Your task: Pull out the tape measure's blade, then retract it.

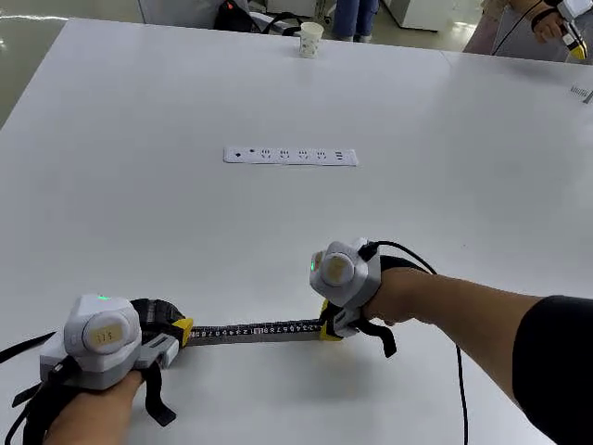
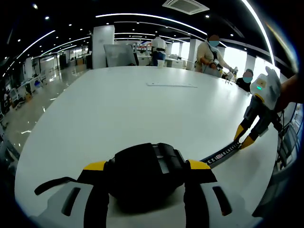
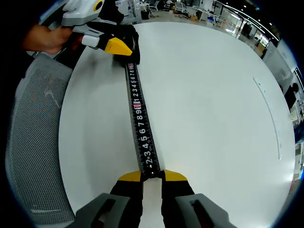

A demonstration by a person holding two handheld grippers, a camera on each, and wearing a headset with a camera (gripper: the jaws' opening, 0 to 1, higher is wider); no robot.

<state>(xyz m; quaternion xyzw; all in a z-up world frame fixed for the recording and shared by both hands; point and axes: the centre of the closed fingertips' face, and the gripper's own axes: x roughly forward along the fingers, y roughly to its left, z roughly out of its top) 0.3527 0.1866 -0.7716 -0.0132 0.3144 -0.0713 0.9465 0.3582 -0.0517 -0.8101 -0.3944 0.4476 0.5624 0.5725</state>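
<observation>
one tape measure: black case (image 2: 145, 175) sits between the left gripper (image 1: 178, 332) jaws, which are closed in on its two sides. one blade (image 3: 140, 123) runs flat on the table (image 1: 278, 83) from the case straight to the right gripper (image 3: 153, 176), whose jaws are almost shut and pinch the blade's low-number end. two grippers, well apart, the blade bridging them.

edges: in the right gripper view the table edge curves along left of the blade, a mesh chair (image 3: 38, 142) beyond it. bare white top lies right of those jaws and ahead of the left jaws.

one power strip (image 1: 290, 156), far ahead. one paper cup (image 1: 311, 39) near the far edge; contents cannot be told.
</observation>
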